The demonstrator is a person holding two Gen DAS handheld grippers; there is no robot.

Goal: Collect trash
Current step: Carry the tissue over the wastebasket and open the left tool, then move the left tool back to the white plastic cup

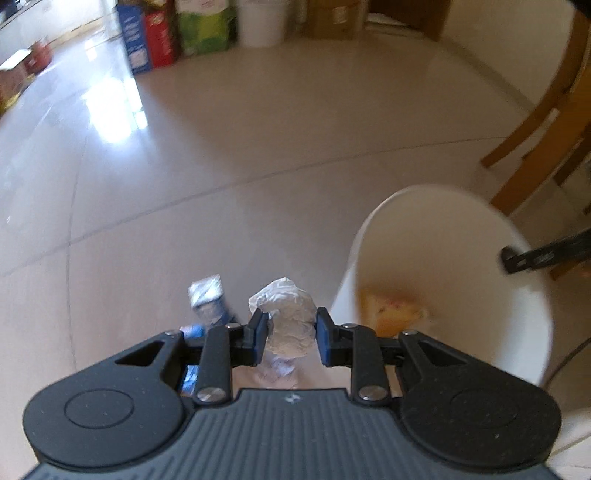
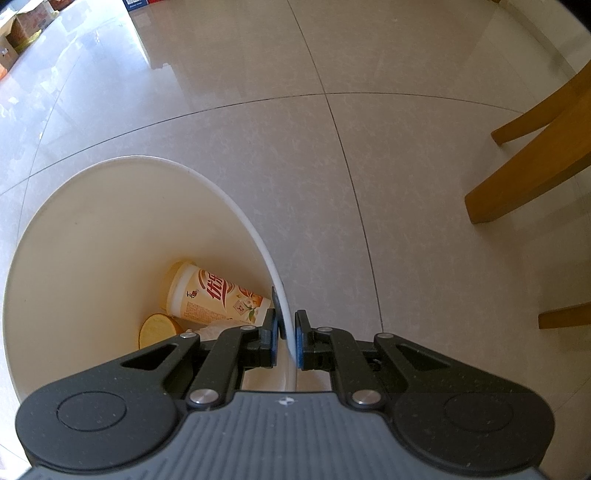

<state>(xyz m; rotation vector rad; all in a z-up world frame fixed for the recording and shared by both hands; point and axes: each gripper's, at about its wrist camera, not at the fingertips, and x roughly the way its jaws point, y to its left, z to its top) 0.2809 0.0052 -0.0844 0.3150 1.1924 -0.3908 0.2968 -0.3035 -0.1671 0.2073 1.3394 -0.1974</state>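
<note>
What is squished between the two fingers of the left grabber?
A crumpled white paper ball, pinched by the left gripper, beside the white bin. The left wrist view shows it.

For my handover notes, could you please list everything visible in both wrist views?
Crumpled paper: one, white, clamped in the left jaws.
Bin: one, white, on the floor; right jaws clamp its rim.
Drink cup: one, cream and orange, lying in the bin.
Round lid: one, yellow, in the bin beside the cup.
Wrapper: one, silver and blue, on the floor left of the paper.
Boxes: several, blue, red, green, far edge of floor.
Chair legs: wooden, right.
Left gripper: black.
Right gripper: black.
</note>
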